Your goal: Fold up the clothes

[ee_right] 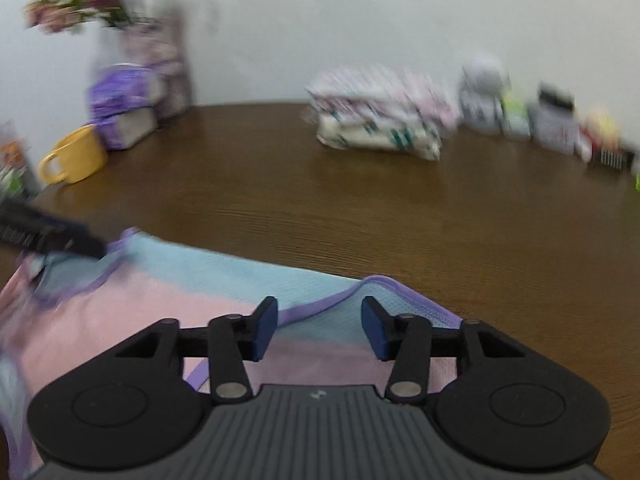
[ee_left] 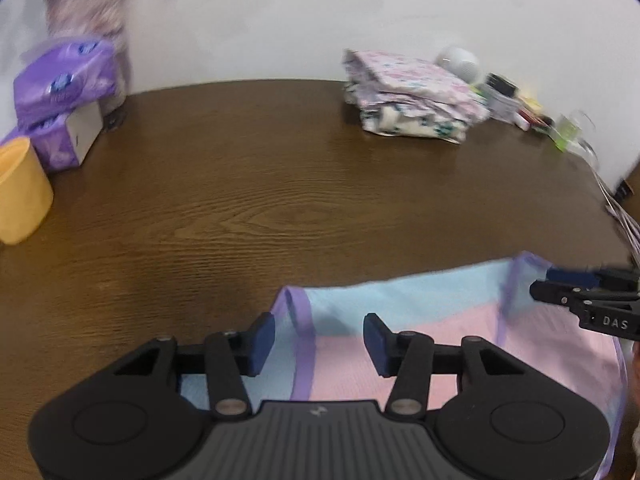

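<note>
My left gripper [ee_left: 319, 344]: jaws partway apart, pads clear of the cloth, nothing pinched; a purple-trimmed strap of the garment lies just below and between them.
My right gripper [ee_right: 319, 328]: jaws likewise partway apart and empty, poised over the other purple-edged shoulder, which lifts a little off the wood.
Garment [ee_left: 440, 328]: a sleeveless mesh top, pale blue band at the far edge, pink nearer me, purple binding; it lies spread at the near edge of the table [ee_left: 280, 200], both straps pointing away from me.
Step in hand: I judge a fold is about to begin, each gripper lined up on one shoulder, no grip taken yet.
Next move: bring each pair of pads onto its strap and close together, so the edge lifts evenly; thin mesh may slip or bunch.
Farther off: a stack of folded floral clothes [ee_left: 416, 96] near the wall, well apart from the top.
Far left: a yellow mug [ee_right: 76, 156] beside purple tissue packs [ee_left: 64, 80].
</note>
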`<action>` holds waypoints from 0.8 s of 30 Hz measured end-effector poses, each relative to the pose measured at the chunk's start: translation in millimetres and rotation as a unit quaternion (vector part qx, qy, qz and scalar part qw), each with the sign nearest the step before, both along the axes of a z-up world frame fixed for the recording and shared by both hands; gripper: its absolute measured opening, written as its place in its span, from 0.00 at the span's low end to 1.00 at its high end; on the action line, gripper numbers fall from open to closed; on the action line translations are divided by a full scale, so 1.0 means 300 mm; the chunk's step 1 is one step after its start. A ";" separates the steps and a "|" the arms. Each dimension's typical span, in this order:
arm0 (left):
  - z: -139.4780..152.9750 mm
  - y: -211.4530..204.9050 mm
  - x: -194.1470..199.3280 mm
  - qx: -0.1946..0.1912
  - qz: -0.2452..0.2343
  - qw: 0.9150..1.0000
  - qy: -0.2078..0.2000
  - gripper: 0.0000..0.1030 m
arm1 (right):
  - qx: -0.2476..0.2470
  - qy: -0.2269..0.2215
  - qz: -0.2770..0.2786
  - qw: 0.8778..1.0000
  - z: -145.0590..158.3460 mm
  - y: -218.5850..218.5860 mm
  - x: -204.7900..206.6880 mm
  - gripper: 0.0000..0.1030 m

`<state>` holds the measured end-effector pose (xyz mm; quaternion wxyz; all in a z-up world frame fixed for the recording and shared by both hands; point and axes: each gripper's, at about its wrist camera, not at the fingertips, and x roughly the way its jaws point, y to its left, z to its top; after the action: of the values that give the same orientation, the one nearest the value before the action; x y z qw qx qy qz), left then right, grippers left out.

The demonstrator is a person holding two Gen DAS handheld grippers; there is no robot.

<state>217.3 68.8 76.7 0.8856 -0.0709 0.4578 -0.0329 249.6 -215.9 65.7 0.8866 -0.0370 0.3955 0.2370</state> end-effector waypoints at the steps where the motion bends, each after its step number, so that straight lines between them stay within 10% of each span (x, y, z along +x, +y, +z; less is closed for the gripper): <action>1: -0.010 0.007 0.014 -0.007 0.005 1.000 0.002 0.43 | 0.009 0.022 -0.013 1.000 -0.018 -0.004 0.042 0.36; 6: -0.050 0.027 0.056 -0.025 0.018 0.999 0.008 0.38 | 0.031 0.060 -0.054 0.996 -0.075 -0.007 0.135 0.30; 11: -0.077 0.028 0.076 -0.027 0.008 1.000 0.009 0.04 | 0.041 0.064 -0.058 0.995 -0.087 0.001 0.151 0.12; 24: -0.091 0.030 0.092 0.003 0.011 1.000 -0.022 0.02 | 0.071 0.048 -0.099 0.991 -0.092 -0.033 0.191 0.02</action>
<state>244.9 77.8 49.2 0.8959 -0.0722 0.4377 -0.0232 307.0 -225.7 38.2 0.8859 0.0767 0.4217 0.1775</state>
